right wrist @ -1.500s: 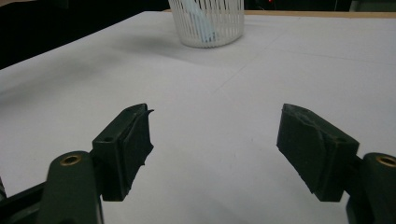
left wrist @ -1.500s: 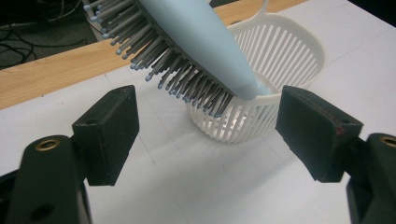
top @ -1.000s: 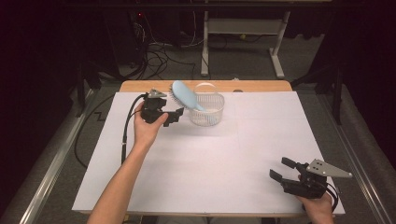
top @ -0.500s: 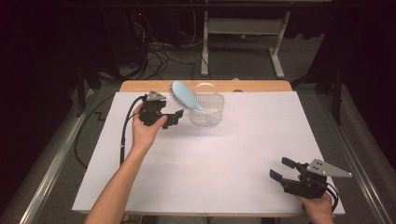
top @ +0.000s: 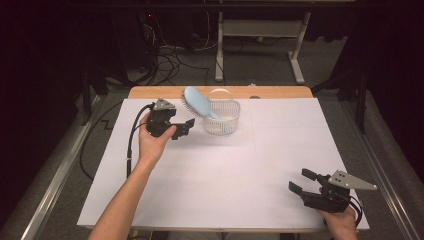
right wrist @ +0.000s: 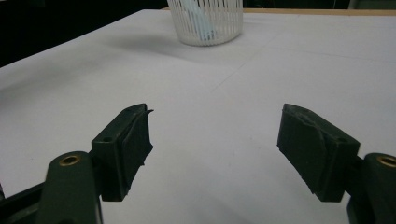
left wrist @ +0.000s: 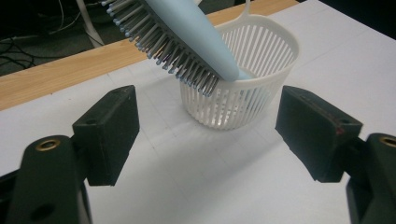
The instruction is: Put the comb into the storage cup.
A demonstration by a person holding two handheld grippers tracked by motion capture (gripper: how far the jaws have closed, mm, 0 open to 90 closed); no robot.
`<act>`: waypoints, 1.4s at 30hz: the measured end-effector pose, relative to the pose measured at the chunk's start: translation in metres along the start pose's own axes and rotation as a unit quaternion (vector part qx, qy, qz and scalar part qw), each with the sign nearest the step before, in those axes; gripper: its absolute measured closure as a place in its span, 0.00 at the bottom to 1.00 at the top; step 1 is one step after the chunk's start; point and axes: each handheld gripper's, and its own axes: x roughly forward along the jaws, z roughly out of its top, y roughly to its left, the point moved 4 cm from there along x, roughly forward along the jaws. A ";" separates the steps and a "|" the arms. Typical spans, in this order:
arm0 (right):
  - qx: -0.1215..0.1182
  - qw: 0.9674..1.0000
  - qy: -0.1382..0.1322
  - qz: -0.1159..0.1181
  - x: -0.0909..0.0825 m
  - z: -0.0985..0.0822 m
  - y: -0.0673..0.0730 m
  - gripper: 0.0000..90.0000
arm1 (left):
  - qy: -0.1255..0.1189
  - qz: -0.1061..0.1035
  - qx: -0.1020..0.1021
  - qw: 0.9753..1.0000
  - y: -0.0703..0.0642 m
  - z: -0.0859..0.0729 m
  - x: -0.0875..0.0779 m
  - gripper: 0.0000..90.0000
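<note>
A light blue hairbrush leans out of a white slatted basket at the back of the white table, handle end down inside, bristle head sticking up to the left. My left gripper hovers just left of the basket, open, with nothing between its pads. My right gripper is low over the table's front right corner, open and empty, pointing toward the basket.
White paper covers the table; a wooden strip shows along its back edge. Metal rails run along both sides. Behind the table stand a desk frame and loose cables on the floor.
</note>
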 end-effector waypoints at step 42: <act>-0.001 1.000 0.000 -0.003 0.000 0.000 0.001 0.29 | -0.017 -0.013 0.003 1.000 -0.010 -0.010 -0.027 0.25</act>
